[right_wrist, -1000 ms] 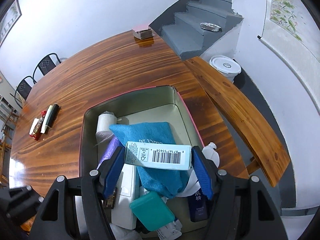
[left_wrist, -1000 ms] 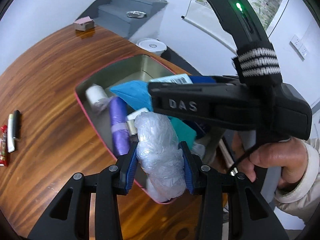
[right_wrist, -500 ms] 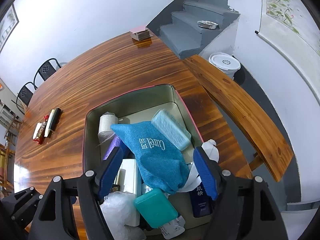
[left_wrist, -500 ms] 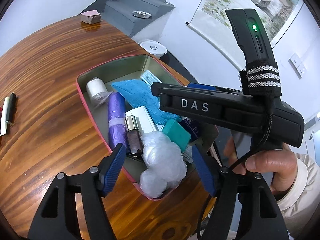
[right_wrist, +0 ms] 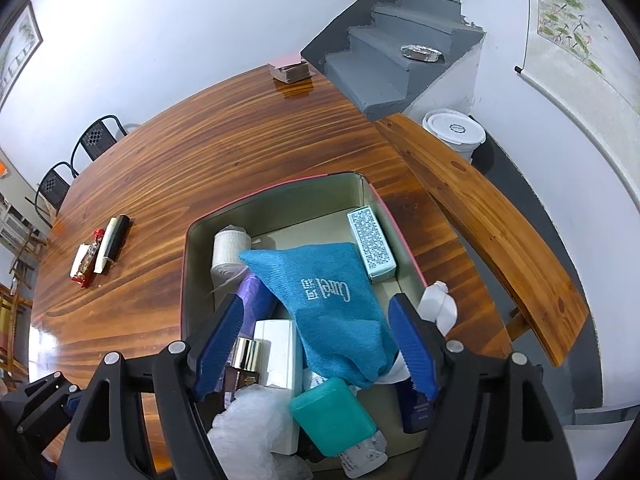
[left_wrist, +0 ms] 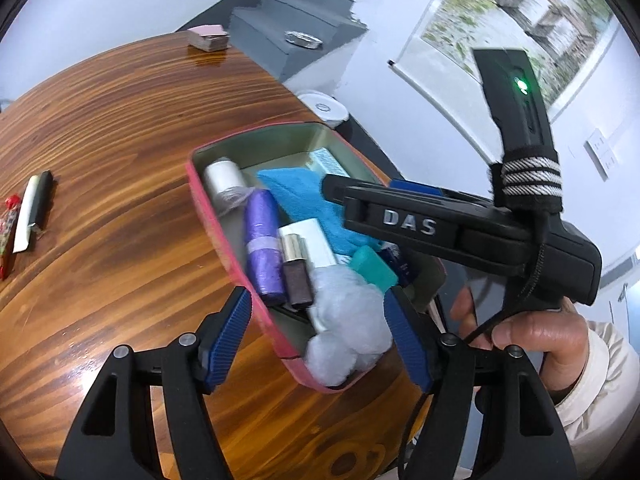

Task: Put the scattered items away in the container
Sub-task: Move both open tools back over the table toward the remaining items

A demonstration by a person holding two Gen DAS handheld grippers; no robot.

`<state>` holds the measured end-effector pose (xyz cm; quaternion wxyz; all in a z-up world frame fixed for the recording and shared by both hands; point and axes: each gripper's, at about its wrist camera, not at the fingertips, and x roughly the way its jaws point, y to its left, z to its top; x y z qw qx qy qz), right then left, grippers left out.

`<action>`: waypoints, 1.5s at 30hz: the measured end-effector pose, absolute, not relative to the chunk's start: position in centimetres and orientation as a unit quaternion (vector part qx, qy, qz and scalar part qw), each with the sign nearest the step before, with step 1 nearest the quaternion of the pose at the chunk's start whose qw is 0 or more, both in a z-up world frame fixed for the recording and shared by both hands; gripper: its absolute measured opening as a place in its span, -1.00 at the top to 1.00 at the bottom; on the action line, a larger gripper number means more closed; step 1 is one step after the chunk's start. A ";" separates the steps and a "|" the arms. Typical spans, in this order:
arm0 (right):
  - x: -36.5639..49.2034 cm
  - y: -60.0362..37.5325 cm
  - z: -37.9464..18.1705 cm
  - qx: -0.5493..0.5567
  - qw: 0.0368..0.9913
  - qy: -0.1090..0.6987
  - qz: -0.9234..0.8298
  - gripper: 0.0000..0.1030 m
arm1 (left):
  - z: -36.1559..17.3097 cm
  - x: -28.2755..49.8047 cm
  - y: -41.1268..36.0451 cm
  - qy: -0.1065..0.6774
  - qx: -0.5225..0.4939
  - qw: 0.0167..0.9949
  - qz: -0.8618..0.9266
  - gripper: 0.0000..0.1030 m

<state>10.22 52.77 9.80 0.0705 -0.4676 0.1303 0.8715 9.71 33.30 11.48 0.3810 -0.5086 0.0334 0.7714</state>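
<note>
The pink-rimmed tin container [left_wrist: 208, 216] sits on the wooden table and holds several items. A crumpled clear plastic bag [left_wrist: 348, 332] lies in its near corner, between the pads of my left gripper [left_wrist: 317, 298], which is open and not touching it. My right gripper [right_wrist: 316, 308] hangs open over a blue pouch [right_wrist: 328, 300], gripping nothing. A pale blue box [right_wrist: 372, 244] rests against the container's [right_wrist: 186, 264] far right wall. A black and a white stick with a red wrapper [right_wrist: 100, 252] lie on the table to the left, outside the container.
A pink-topped box [right_wrist: 290, 68] stands at the table's far edge. A wooden bench [right_wrist: 500, 232], a white bucket [right_wrist: 454, 132] and grey stairs are to the right. Black chairs [right_wrist: 96, 140] stand beyond the left end. A hand [left_wrist: 532, 332] holds the right gripper's handle.
My left gripper opened, let the plastic bag drop into the container's near corner and drew back. My right gripper released the pale blue box, which now lies by the far right wall.
</note>
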 end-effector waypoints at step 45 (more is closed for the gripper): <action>3.7 33.6 7.0 -0.512 -0.062 0.071 0.854 -0.57 | 4.9 -0.6 9.4 -0.074 -0.563 0.137 0.812 -0.40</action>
